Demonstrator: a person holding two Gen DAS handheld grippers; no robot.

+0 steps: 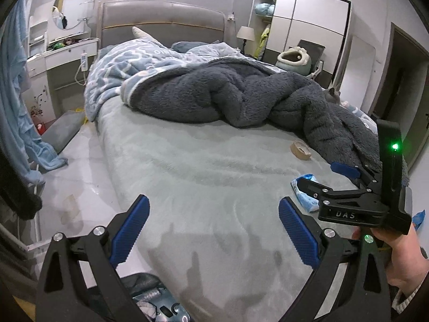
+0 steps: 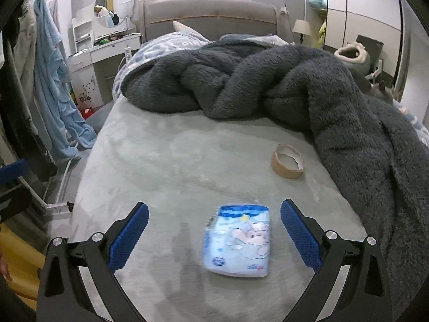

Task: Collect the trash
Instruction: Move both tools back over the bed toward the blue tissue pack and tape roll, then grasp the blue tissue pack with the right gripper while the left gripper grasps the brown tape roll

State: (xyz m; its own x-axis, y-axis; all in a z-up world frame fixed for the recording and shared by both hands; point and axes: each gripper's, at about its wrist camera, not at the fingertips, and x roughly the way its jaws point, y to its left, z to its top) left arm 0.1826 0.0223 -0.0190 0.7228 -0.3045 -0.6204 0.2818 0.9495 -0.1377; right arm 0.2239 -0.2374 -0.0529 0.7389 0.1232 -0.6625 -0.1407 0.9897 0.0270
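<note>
Looking from the left side, we held the left gripper (image 1: 213, 230) spread wide above the bare grey sheet (image 1: 187, 166), with nothing between its fingers. It hovered near the foot of the bed, and below it we saw part of an open bag (image 1: 155, 303), but we could not tell what was inside. Further right, the right gripper (image 2: 214, 234) was also spread wide, and the blue tissue packet (image 2: 238, 241) lay flat on the sheet between its two blue pads (image 2: 128, 236), not yet touched. Beyond it, nearer the dark fleece blanket (image 2: 308, 88), an empty tape roll (image 2: 288, 161) rested on the sheet. We judged that the packet was the step in hand. To do it well, we needed to lower the fingers until they almost met the sheet, keep the packet centred, and close on its short sides, because the soft sheet could be pinched together with it.
</note>
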